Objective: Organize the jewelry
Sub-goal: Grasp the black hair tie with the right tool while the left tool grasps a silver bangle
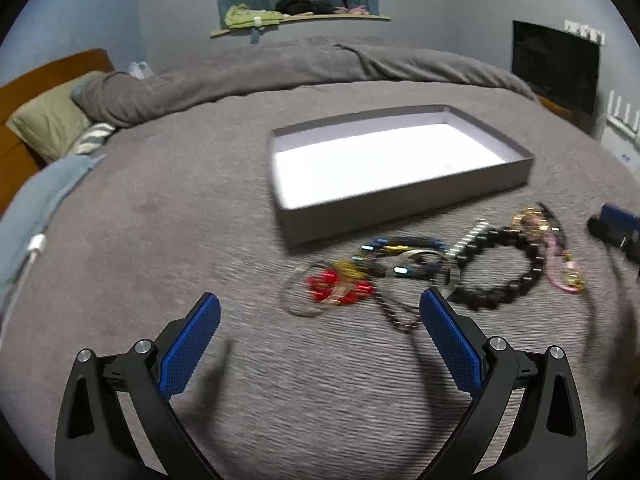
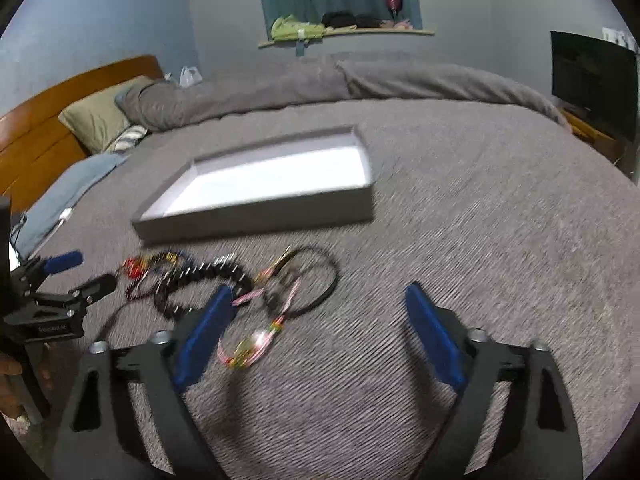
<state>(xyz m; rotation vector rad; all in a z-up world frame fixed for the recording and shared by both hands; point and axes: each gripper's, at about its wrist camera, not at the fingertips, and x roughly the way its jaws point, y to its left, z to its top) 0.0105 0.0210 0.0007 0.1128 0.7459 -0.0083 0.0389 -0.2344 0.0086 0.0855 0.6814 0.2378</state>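
Covering the bed, a grey ribbed blanket (image 1: 200,220) carries an empty grey tray (image 1: 400,208) and tangled jewelry (image 1: 420,272); both claws, left (image 1: 320,316) and right (image 2: 320,308), gape apart, holding nothing, before a blue-grey wall (image 1: 180,0)

Grey ribbed blanket (image 1: 160,220) all across the bed. At twelve o'clock, the grey-walled tray (image 1: 404,206) shows a bright white floor. Just below it, jewelry: red beads (image 1: 340,286), a blue-and-gold bracelet (image 1: 400,246), a black bead bracelet (image 1: 504,268), and a pink strand (image 2: 256,344) flecked with gold. The left gripper (image 1: 320,306) and right gripper (image 2: 320,296) both have blue pads on black frames. At ten o'clock, an olive pillow (image 1: 48,124) against an orange-brown headboard (image 2: 44,128).
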